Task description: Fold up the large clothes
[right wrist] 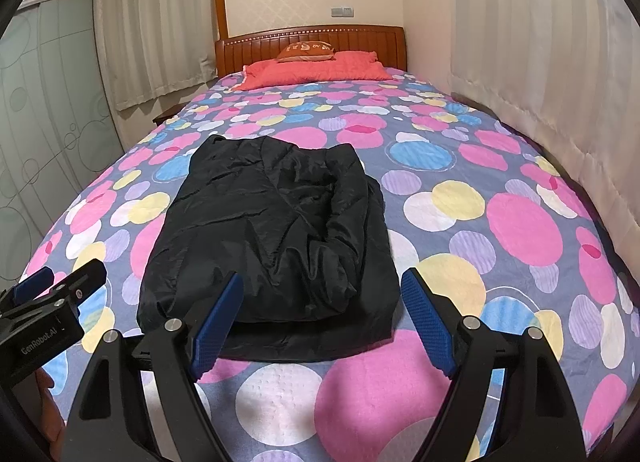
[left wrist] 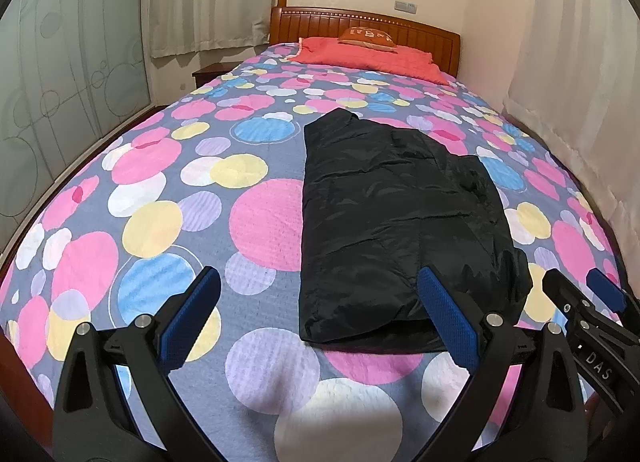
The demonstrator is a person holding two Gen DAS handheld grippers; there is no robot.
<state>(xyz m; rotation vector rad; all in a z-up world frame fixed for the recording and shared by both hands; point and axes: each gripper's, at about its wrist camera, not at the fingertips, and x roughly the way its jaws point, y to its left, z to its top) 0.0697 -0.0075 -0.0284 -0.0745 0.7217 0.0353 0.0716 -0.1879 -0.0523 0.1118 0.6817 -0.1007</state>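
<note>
Nearest the lens, left gripper [left wrist: 320,316] with blue pads [left wrist: 448,322] spread wide, gripping nothing, poised above polka-dot bedspread [left wrist: 168,190]. Right gripper [right wrist: 322,320] likewise gaping, holding nothing, near hem of black jacket [right wrist: 276,238]. Jacket folded into a narrow bundle, lying flat mid-bed, at 1 o'clock from the left gripper and 12 o'clock from the right. Far off at 12 o'clock: red blanket [right wrist: 316,72], orange cushion [right wrist: 306,51], wooden headboard [right wrist: 256,48].

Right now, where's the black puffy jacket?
The black puffy jacket lies folded lengthwise on the polka-dot quilt, mid-bed; its near hem sits just ahead of the open right gripper, with the open left gripper to its left.
</note>
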